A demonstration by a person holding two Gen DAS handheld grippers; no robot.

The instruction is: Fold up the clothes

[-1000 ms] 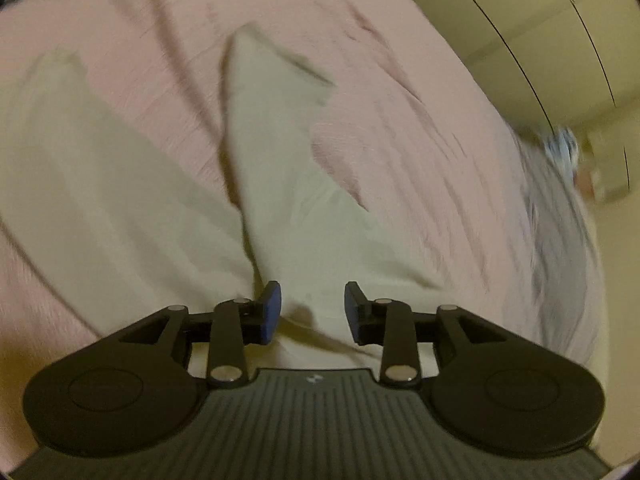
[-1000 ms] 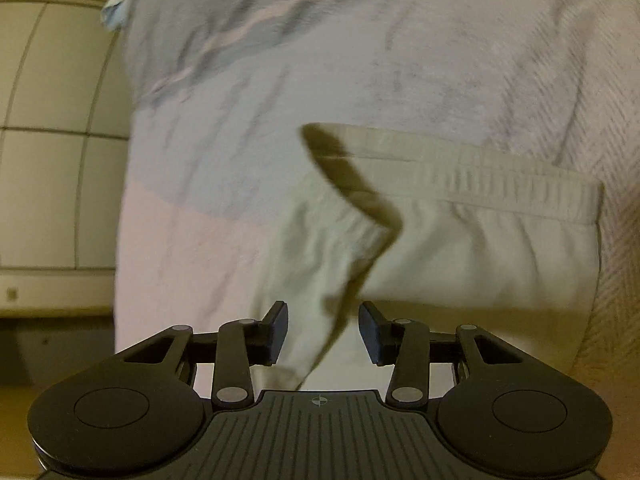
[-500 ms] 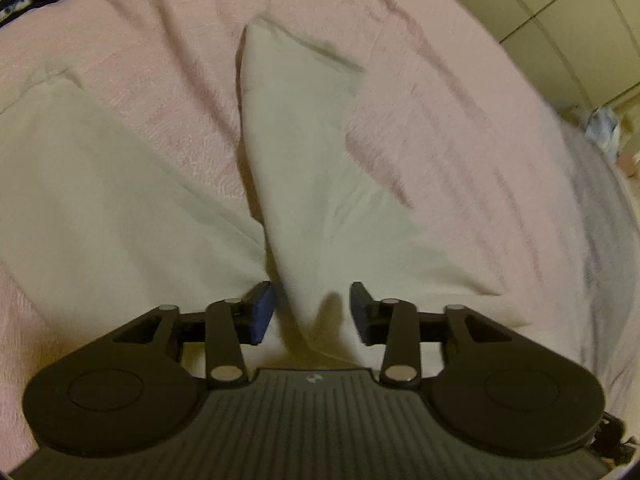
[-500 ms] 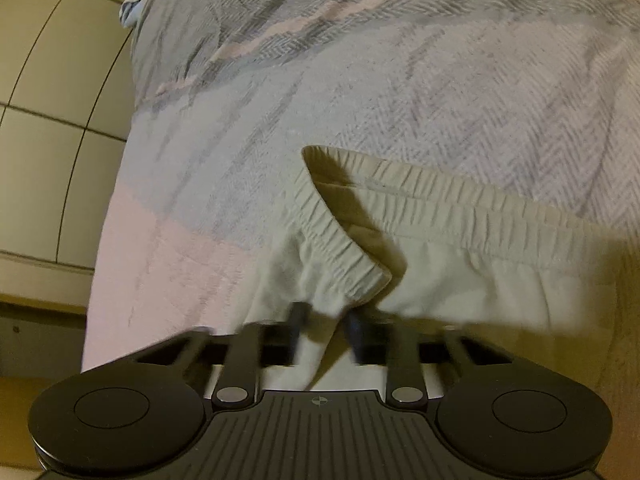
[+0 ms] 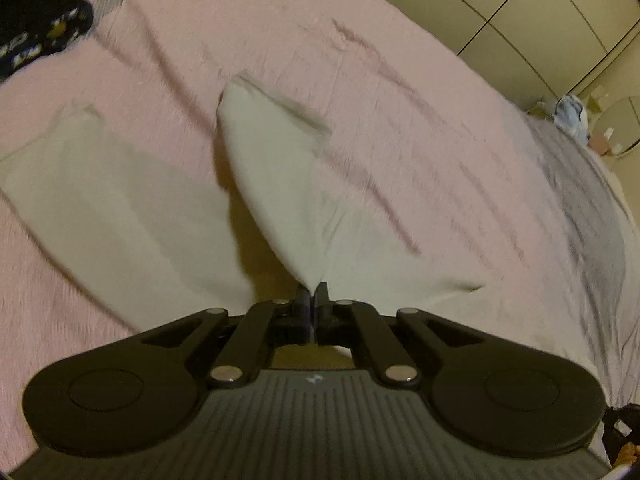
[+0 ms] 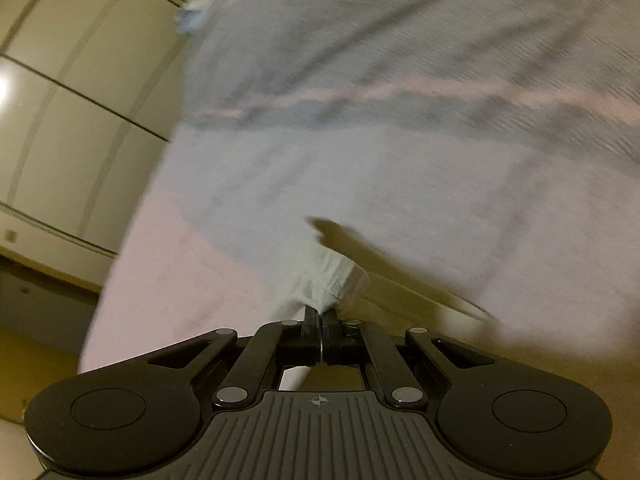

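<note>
Pale cream trousers (image 5: 276,184) lie on a pink bedspread (image 5: 400,92). In the left wrist view one leg runs up the middle and the other leg (image 5: 92,200) spreads flat to the left. My left gripper (image 5: 313,294) is shut on the cloth where the middle leg narrows, and the fabric rises in a peak to its tips. In the right wrist view my right gripper (image 6: 321,314) is shut on the elastic waistband (image 6: 334,278), which is pulled up off the grey herringbone blanket (image 6: 400,160). The rest of the trousers is hidden below the gripper body there.
Cream wardrobe doors (image 5: 520,4) stand beyond the bed's right side, also as cream wardrobe doors (image 6: 68,120) in the right wrist view. A dark patterned item (image 5: 36,28) lies at the far left corner. A small pale blue bundle (image 5: 572,114) sits past the bed's edge.
Both grippers went from open over the trousers to shut on the cloth. The left one now lifts the leg's inner edge; the right one has pulled the waistband up and towards the camera.
</note>
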